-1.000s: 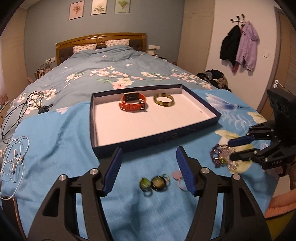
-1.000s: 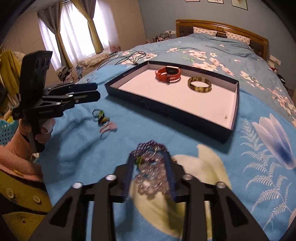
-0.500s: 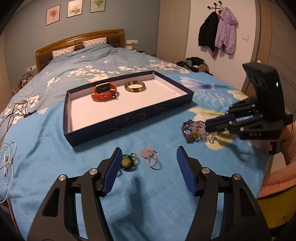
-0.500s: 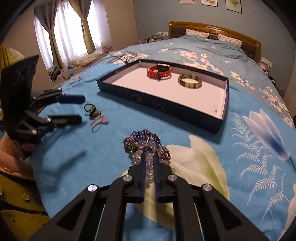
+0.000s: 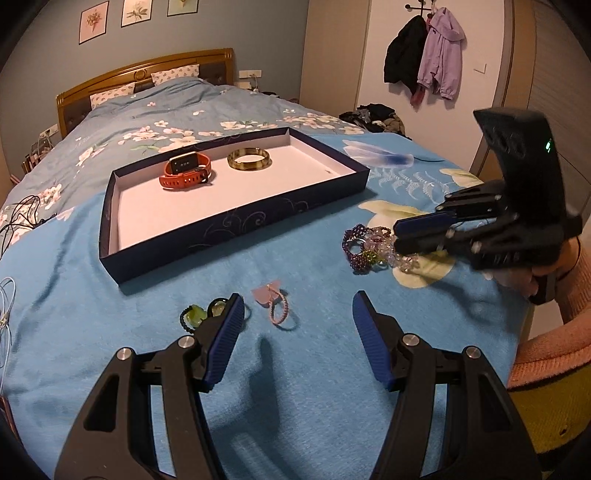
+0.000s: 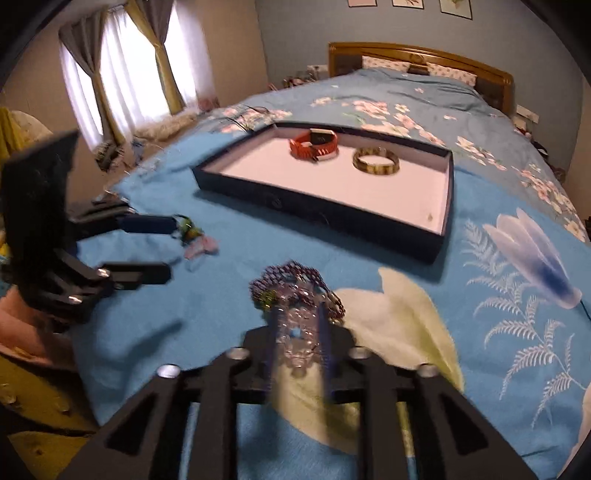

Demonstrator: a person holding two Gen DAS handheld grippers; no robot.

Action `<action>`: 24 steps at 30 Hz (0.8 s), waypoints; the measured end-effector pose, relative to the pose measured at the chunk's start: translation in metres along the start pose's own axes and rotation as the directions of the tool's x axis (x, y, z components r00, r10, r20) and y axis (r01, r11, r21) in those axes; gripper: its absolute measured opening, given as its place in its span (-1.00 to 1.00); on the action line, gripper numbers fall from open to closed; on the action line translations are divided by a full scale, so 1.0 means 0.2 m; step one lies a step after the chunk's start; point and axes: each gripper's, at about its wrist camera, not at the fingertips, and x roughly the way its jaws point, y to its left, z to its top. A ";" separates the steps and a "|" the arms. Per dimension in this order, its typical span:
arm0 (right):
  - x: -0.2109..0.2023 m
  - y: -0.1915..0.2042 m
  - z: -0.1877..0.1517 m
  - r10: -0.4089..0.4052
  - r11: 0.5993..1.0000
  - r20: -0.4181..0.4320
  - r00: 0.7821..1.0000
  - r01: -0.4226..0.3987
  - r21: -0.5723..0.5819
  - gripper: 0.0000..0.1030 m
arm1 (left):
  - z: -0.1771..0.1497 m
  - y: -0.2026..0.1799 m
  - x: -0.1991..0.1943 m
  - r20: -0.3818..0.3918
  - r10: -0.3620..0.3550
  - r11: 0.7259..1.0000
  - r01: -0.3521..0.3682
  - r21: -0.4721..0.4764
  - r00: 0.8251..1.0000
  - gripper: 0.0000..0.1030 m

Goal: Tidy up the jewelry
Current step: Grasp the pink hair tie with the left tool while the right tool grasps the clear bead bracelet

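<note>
Right gripper (image 6: 297, 328), jaws just reopened, straddles bead bracelets (image 6: 295, 295) near bed's foot edge; pinch whole bunch, not strands; left gripper (image 5: 297, 325) spread

I count one dark blue tray (image 5: 236, 221) on the bedspread, with two pieces in it: one orange watch (image 5: 186, 173) and one amber bangle (image 5: 249, 160). Outside it I see one heap of beaded bracelets (image 5: 365, 247), too tangled to count singly, one pink hair tie (image 5: 275, 304) and one green-beaded piece (image 5: 194, 317). Three framed pictures (image 5: 136, 13) hang on the wall, two jackets (image 5: 424, 62) on the hooks.
</note>
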 end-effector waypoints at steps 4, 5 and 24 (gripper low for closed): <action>0.03 0.02 0.00 -0.023 0.999 0.000 1.000 0.023 -0.023 -0.51 | -0.01 0.02 0.03 -0.024 -0.011 1.000 0.010 -0.024 1.000 0.17; 0.03 0.03 0.00 -0.025 0.999 -0.002 1.000 0.025 -0.027 -0.51 | -0.01 0.03 0.03 -0.028 -0.013 1.000 0.012 -0.029 1.000 0.17; -0.22 -0.01 0.08 0.039 0.998 0.169 0.985 -0.046 0.033 -0.85 | 0.04 0.08 0.16 -0.114 -0.030 0.997 0.021 -0.080 0.993 -0.30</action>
